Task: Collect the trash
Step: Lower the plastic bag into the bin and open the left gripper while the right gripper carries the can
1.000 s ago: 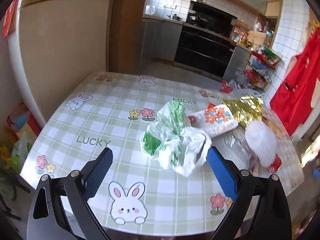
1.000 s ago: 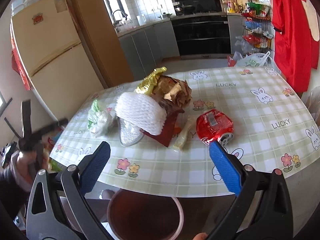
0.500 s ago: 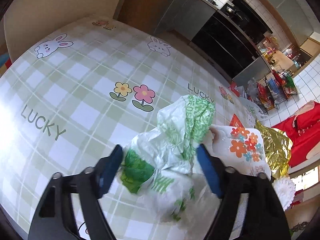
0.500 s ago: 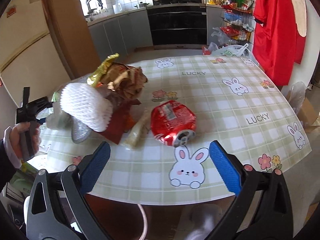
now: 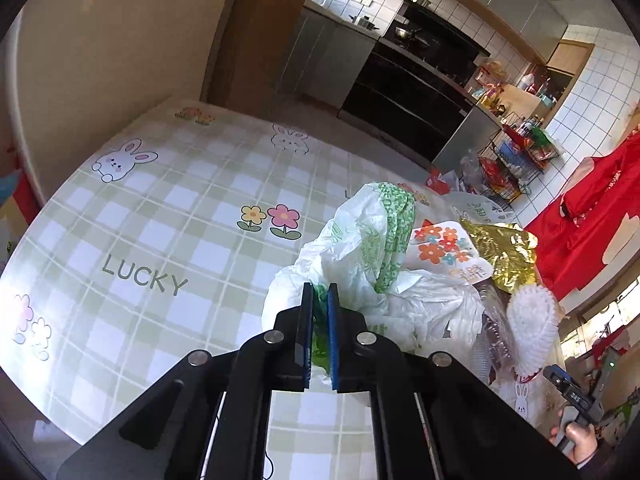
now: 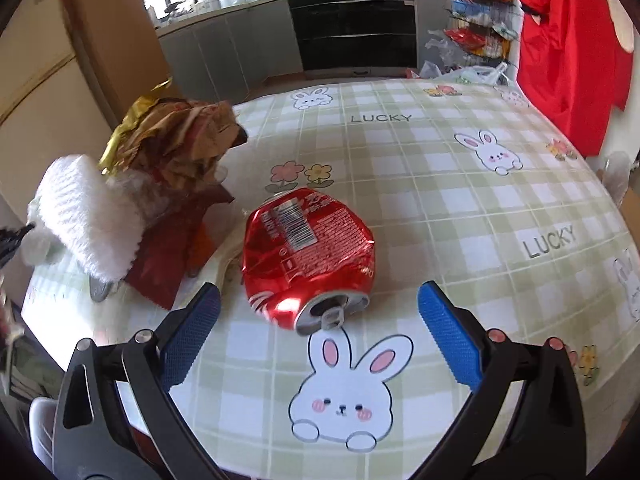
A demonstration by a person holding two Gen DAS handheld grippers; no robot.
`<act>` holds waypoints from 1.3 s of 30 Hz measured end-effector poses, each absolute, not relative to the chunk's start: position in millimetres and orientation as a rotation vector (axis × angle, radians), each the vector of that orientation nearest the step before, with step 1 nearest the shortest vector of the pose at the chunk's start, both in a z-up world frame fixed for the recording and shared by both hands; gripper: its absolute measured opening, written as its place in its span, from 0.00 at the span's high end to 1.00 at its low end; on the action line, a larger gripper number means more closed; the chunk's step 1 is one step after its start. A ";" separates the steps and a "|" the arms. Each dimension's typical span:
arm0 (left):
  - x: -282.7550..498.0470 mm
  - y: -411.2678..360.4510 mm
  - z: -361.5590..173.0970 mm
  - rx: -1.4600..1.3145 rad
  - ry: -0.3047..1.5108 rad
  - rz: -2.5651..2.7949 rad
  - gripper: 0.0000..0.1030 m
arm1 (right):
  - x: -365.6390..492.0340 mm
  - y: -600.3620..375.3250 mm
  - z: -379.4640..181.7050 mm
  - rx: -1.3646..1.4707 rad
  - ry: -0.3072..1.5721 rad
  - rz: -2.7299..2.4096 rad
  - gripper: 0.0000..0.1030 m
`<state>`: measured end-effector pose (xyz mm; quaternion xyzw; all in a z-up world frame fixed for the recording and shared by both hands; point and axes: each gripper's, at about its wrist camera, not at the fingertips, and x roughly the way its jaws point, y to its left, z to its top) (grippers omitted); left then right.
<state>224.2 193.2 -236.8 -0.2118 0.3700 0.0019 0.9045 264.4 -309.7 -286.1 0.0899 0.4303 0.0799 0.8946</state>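
On the table, the crushed can lies right of the wrapper pile.

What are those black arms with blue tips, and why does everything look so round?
A person holds two grabbing tools, one in each hand. Each carries a tiny wide-eyed camera that bends the picture round. The left-hand camera shows the left gripper pinched shut on a crumpled white and green plastic bag. The right-hand camera shows the right gripper wide open, holding nothing, with a crushed red drink can lying between its fingers. Everything sits on a green checked tablecloth with bunnies, beside a crumpled brown paper wrapper and a white foam net sleeve.
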 end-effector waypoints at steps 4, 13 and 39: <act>192.8 182.6 -217.7 -0.447 0.703 -0.017 0.93 | 280.0 -313.2 -303.4 0.308 0.916 0.133 0.06; 122.6 119.8 -213.1 -0.351 0.689 -0.129 0.94 | 290.7 -322.0 -327.1 0.547 0.971 0.058 0.37; 62.9 18.9 -303.7 -0.197 0.978 -0.315 0.94 | 183.4 -328.9 -250.1 0.553 0.763 0.156 0.48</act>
